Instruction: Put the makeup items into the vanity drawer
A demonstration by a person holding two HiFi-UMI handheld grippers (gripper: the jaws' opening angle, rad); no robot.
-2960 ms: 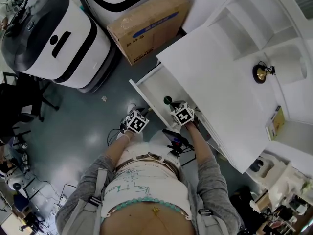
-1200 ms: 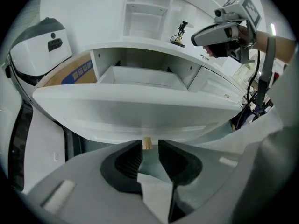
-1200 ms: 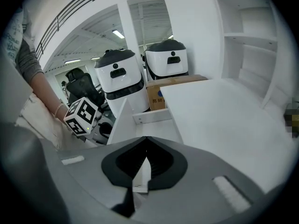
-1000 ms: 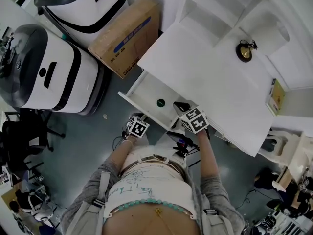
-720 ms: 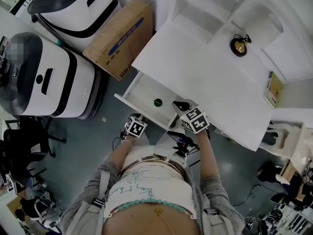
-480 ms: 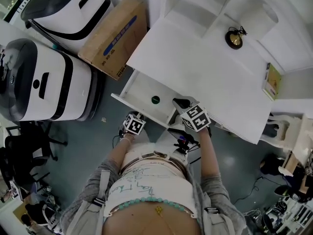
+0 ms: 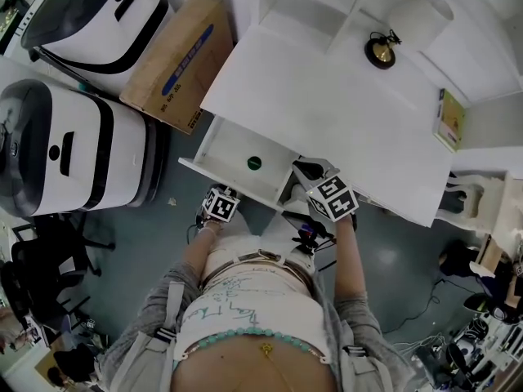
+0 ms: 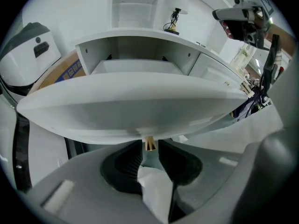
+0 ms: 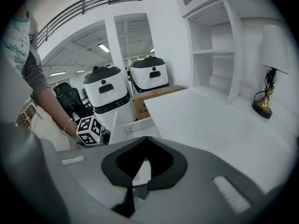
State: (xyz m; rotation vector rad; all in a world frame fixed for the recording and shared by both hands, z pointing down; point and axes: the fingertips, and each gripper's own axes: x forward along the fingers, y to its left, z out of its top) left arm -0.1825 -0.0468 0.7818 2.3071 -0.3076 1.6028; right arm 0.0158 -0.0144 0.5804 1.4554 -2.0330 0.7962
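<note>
White drawer (image 7: 231, 148) open, a round green makeup item (image 7: 254, 162) lying on its floor.
Left gripper (image 8: 150, 152) has its fingers clamped, as far as I can judge, on the small brass knob (image 8: 149, 143) of the drawer front; right gripper (image 7: 305, 170) hovers over the drawer's near right corner, fingers together and empty. Placing looks done: next, either fetch another item from the tabletop (image 7: 327, 104) or push the drawer shut.

White vanity top (image 7: 327, 113): gold-based lamp (image 7: 380, 51) is seen at the back, yellowish flat box (image 7: 450, 118) at the right edge. Below it, drawer (image 7: 233, 149) is pulled out, small green round item (image 7: 254, 162) lying inside.
</note>
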